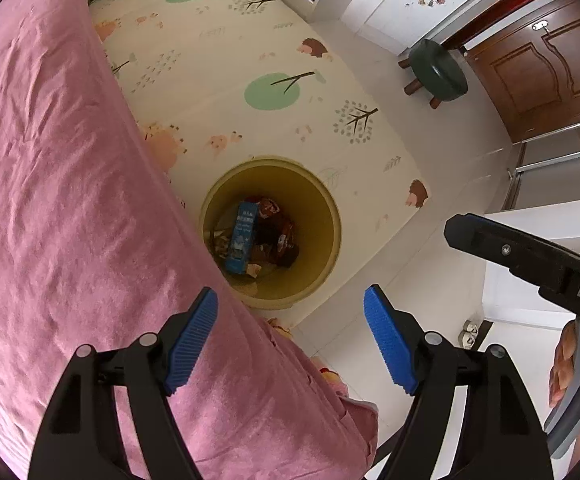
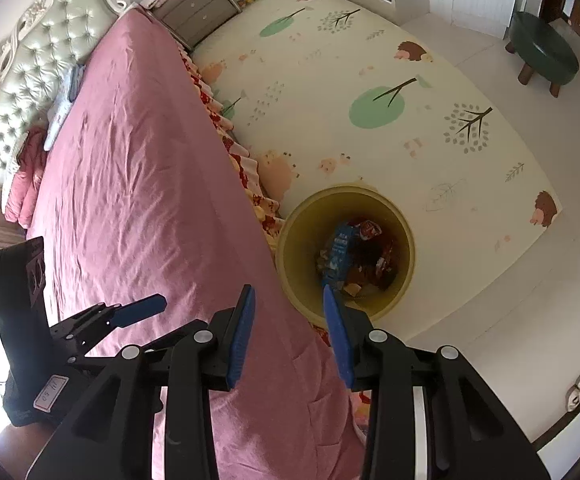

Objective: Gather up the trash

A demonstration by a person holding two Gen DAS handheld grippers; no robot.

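A yellow trash bin stands on the floor mat beside the bed, also in the right wrist view. Inside it lie a blue carton and red and brown wrappers. My left gripper is open and empty, held high over the bed's edge near the bin. My right gripper is open and empty, above the bed's edge just left of the bin. The right gripper shows in the left wrist view; the left gripper shows in the right wrist view.
A bed with a pink cover fills the left. A patterned play mat covers the floor. A green stool stands far right by a wooden door. A nightstand is by the headboard.
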